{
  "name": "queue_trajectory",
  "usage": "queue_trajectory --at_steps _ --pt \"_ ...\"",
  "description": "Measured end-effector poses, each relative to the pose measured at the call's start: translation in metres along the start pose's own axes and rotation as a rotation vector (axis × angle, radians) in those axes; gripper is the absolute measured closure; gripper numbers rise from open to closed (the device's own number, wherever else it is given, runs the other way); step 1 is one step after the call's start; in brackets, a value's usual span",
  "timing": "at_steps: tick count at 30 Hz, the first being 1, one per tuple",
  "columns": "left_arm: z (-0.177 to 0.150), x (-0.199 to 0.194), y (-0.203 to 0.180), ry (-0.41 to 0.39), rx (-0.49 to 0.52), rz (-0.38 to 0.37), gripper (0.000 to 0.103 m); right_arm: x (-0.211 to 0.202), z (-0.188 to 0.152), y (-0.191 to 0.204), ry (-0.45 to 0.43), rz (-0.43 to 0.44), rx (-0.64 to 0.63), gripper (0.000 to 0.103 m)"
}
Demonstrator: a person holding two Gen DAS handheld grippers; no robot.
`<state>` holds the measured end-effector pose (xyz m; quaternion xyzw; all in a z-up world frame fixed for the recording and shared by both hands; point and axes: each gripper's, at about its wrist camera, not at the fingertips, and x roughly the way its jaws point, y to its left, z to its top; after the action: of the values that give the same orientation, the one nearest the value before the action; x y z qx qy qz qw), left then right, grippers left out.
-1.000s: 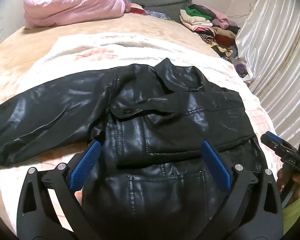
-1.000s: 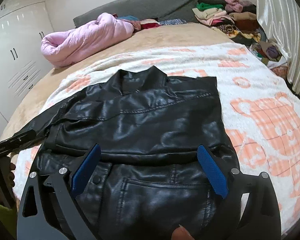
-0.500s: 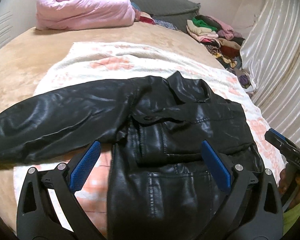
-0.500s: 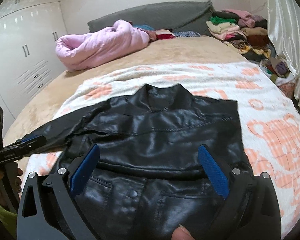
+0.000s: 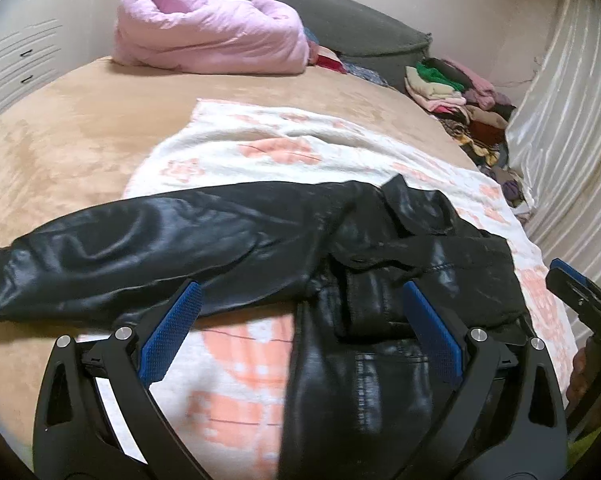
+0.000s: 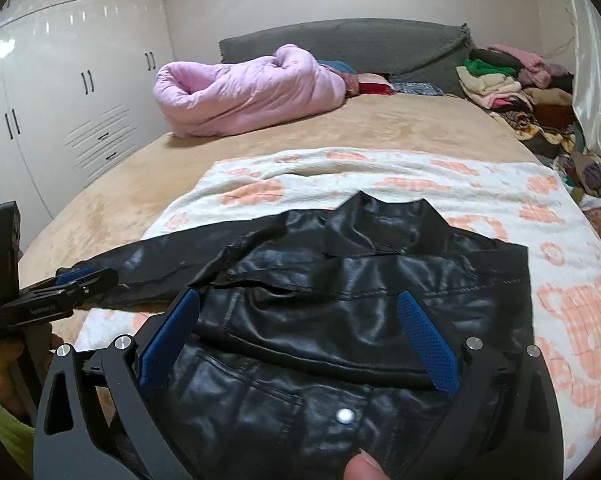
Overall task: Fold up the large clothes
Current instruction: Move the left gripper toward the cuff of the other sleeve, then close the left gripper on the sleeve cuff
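Observation:
A black leather jacket (image 5: pixel 400 264) lies flat on a white and orange blanket (image 5: pixel 260 148) on the bed. Its left sleeve (image 5: pixel 132 248) stretches out to the left; the right side is folded in over the body. My left gripper (image 5: pixel 298 320) hovers open above the jacket's lower left part, holding nothing. My right gripper (image 6: pixel 300 328) stands open over the jacket (image 6: pixel 360 292) near its hem, also holding nothing. In the right wrist view the left gripper (image 6: pixel 60 292) shows from the side at the sleeve's end. The right gripper (image 5: pixel 580 300) appears at the right edge of the left wrist view.
A tan bed cover (image 5: pixel 80 128) lies under the blanket. A rolled pink quilt (image 6: pixel 252 88) and a grey headboard (image 6: pixel 360 40) sit at the far end. Piled clothes (image 6: pixel 512 88) fill the far right corner beside a curtain (image 5: pixel 572 140). White wardrobes (image 6: pixel 60 100) stand left.
Both grippers have drawn back and tilted up, so more of the bed and room shows. The left wrist view swung left and now takes in the whole outstretched sleeve. The jacket has not moved.

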<state>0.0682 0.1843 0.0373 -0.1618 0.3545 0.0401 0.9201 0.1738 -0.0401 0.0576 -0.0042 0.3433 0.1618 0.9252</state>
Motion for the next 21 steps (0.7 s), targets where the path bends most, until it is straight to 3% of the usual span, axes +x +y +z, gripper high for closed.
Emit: queue_trajectory --at_steps 21 --pt "-0.005 -0.027 0.093 -0.047 -0.181 0.114 0.009 0.042 0.038 0.106 0.0 0.152 -0.135 0.004"
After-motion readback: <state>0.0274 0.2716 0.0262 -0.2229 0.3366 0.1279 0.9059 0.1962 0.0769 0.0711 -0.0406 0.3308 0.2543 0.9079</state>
